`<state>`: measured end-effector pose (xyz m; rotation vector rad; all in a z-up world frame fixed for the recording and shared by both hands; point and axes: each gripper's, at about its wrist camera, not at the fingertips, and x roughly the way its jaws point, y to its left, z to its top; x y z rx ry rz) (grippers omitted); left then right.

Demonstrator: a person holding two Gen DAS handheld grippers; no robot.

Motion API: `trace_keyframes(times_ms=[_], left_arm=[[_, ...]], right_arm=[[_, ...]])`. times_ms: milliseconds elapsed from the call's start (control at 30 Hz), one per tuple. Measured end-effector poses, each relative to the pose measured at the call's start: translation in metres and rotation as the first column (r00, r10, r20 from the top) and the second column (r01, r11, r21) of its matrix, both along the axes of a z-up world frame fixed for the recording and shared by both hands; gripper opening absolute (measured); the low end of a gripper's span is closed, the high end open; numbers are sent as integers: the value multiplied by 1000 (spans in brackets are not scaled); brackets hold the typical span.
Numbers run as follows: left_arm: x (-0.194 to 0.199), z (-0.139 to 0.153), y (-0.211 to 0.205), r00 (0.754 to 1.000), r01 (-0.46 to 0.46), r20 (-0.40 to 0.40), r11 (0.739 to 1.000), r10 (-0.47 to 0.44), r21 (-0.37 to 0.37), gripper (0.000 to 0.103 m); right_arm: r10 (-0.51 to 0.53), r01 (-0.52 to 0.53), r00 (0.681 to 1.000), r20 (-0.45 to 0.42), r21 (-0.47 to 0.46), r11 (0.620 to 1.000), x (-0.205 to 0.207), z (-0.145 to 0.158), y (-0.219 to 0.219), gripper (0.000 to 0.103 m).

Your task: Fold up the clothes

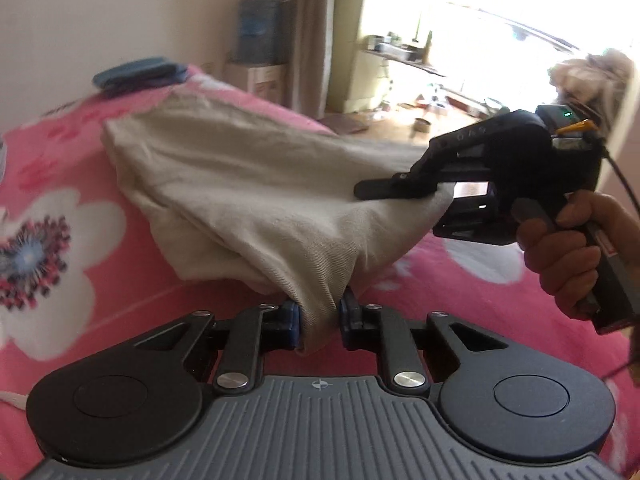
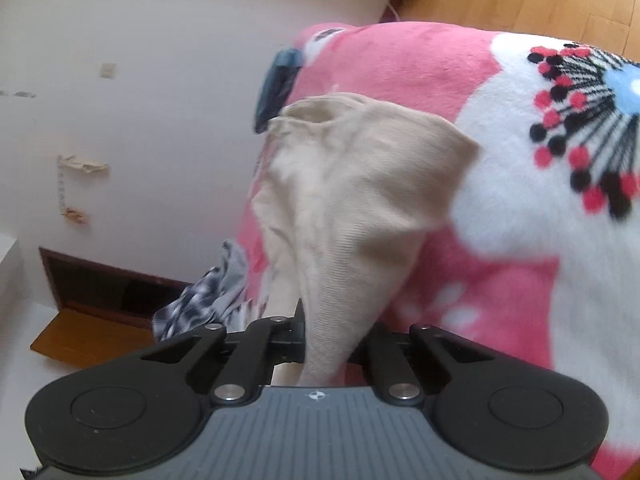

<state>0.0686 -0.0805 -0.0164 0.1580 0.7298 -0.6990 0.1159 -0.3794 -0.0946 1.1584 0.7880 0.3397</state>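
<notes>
left gripper [image 1: 319, 320] clamps beige garment [image 1: 248, 184] edge | right gripper [image 2: 332, 340] likewise (lifted off pink blanket [image 1: 60, 152])

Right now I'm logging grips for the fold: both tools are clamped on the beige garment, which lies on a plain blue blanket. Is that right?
Not quite. The blanket is pink with big white flowers, not plain blue; the right wrist view shows it clearly. The rest holds: the left tool and the right tool are both clamped on the beige garment.
</notes>
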Motion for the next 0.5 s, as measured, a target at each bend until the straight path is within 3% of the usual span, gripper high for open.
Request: trace_keyframes(times_ms=[233,333,400,500], left_arm=[[-82,36,37,982,179,-75,982,-174,66,16],[-133,36,47,957,248,-176,966,-231,77,16],[-168,32,53,929,280,-271,957,-252,69,16],[-205,17,54,898,317,-346,945,-271,82,16]], right_arm=[[83,-83,996,-25,-30,996,-90,30,22,7],[157,-162,984,-82,-67,984,-144,33,33,7],[232,-244,964,-129,-89,966,-184,33,38,7],[291,-315,936,-200,-100,944,-230,27,41,7]])
